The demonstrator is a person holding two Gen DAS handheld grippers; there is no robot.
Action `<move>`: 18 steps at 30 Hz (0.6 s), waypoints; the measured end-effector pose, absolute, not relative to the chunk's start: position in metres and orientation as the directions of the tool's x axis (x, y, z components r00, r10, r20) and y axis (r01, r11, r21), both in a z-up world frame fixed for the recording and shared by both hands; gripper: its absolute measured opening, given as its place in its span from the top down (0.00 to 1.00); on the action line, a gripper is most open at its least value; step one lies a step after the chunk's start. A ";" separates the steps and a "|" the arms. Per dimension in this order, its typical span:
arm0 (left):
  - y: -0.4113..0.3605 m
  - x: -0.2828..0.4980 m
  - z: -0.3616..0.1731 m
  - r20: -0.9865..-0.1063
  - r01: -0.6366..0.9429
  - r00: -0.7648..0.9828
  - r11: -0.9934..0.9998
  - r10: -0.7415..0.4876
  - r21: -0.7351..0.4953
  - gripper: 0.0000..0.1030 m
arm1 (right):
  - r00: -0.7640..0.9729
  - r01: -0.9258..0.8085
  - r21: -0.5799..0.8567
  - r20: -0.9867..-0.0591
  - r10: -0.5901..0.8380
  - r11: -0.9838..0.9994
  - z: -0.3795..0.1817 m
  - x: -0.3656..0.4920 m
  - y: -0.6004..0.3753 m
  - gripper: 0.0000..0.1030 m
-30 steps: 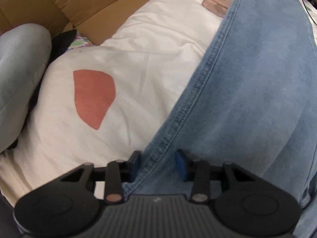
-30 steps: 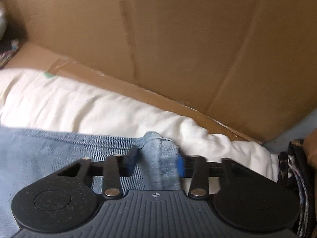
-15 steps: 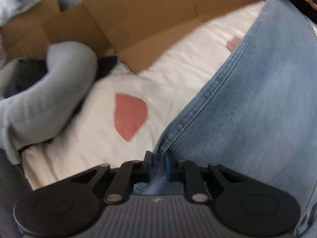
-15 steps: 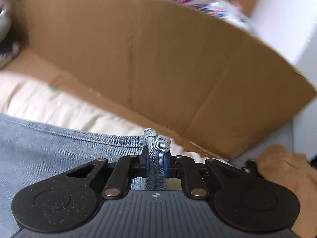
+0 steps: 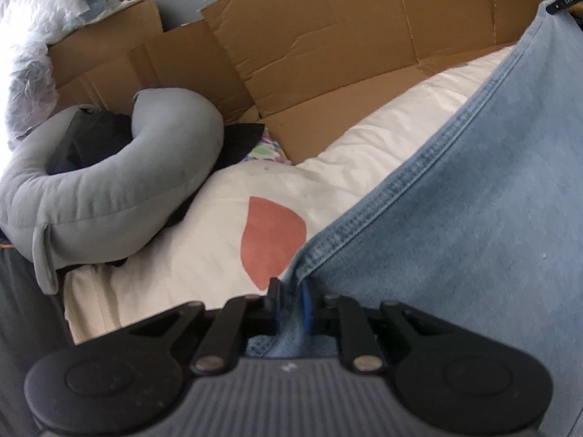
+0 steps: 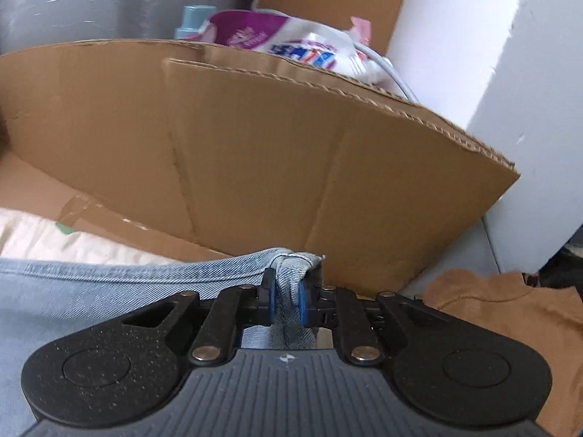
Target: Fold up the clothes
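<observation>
Your left gripper (image 5: 289, 300) and right gripper (image 6: 286, 296) have each just closed, pinching the jeans (image 5: 455, 236); the denim's far end runs out of frame.

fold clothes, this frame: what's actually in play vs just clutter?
In play:
- denim garment, hem pinched at two spots
- left gripper, shut on the denim
- right gripper, shut on the denim
- white bedding under it

Clutter:
- grey neck pillow
- cardboard sheets
- brown cloth
- purple-and-white bag
- clear plastic wrap
</observation>
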State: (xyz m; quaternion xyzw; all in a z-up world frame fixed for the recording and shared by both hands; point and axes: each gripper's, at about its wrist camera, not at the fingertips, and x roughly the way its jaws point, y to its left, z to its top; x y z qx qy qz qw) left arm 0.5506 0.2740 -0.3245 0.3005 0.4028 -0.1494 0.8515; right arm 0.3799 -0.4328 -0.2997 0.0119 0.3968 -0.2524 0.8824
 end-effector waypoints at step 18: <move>0.278 0.569 -0.353 -0.810 0.496 0.586 0.793 -0.005 0.354 0.80 | 0.520 0.493 -0.047 -0.785 -0.337 0.869 -0.379 0.421 -0.475 0.78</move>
